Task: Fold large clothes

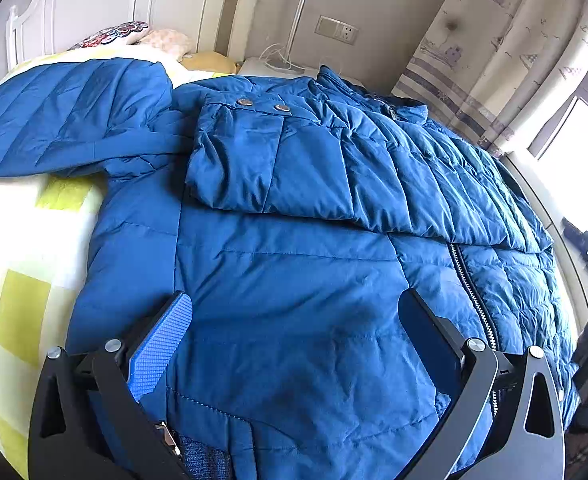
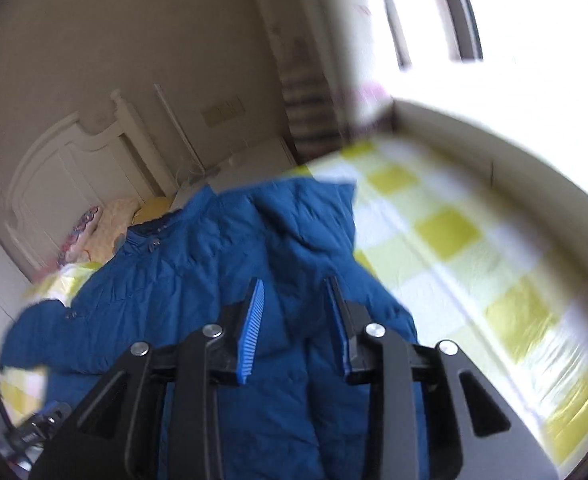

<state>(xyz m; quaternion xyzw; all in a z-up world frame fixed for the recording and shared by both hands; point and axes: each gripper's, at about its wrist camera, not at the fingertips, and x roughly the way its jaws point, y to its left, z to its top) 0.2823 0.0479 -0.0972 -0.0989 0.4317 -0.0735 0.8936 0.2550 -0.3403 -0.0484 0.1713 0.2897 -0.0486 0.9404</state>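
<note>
A large blue puffer jacket [image 1: 286, 248] lies spread on the bed, with its hood [image 1: 66, 120] at the left. One sleeve is folded across the chest, and its cuff [image 1: 246, 120] bears two snap buttons. The zipper [image 1: 474, 292] runs down the right side. My left gripper [image 1: 294, 320] is open wide just over the lower front panel, with nothing pinched. The right wrist view is blurred. It shows the jacket [image 2: 198, 280] and its hood [image 2: 306, 220] beyond my right gripper [image 2: 296, 304]. That gripper's blue pads [image 2: 252, 332] stand a little apart, with jacket fabric behind the gap and no fold pressed.
The bed has a yellow-and-white checked sheet [image 1: 22, 280], also seen as the sheet [image 2: 454, 240] beside the jacket. Pillows [image 1: 134, 36] lie against the white headboard [image 1: 74, 4]. A nightstand [image 1: 270, 68], a patterned curtain [image 1: 494, 40] and a bright window [image 2: 534, 20] border the bed.
</note>
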